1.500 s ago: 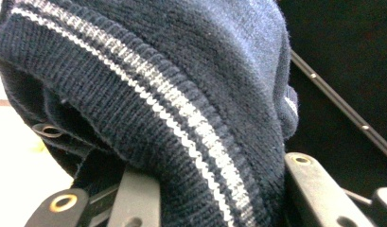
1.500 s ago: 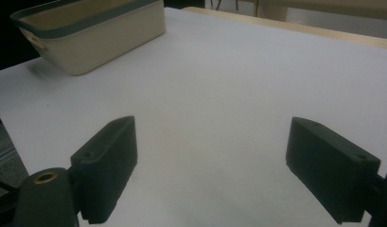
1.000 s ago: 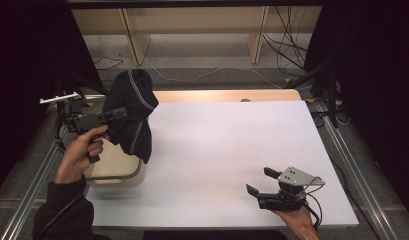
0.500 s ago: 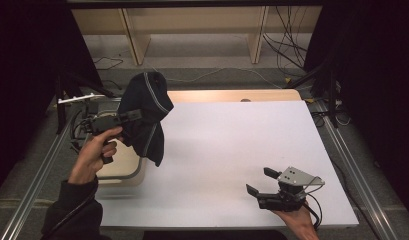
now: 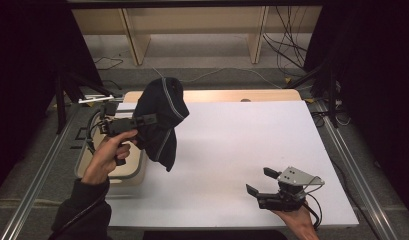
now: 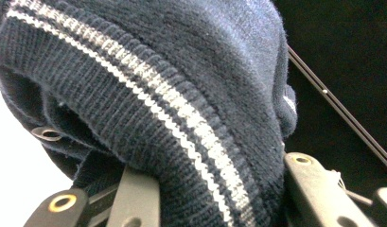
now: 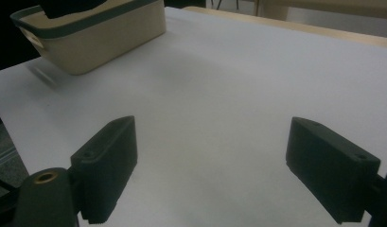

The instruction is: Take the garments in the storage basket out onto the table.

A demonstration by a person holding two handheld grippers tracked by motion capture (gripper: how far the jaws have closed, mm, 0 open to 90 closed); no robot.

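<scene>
1. White table [image 5: 232, 150] stood lit amid a dark surround, with a beige bin [image 5: 134, 172] at its left edge.
2. Left gripper [image 5: 142, 121] had its jaws clamped on a navy sweater [image 5: 162, 120], held aloft above the bin's inner edge; the lift probably served to clear the rim.
3. Sweater hung bunched, its striped hem [image 6: 181, 118] at the jaws.
4. Right gripper [image 5: 264, 182] rested near the table's front right, jaws apart and empty, seemingly waiting.

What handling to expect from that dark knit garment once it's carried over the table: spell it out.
Probably floppy: the dark knit garment droops in folds below the left gripper. Likely light, since one pinch holds it aloft. The ribbed, striped hem looks grippy rather than slippery, so it should not slide out easily.
</scene>
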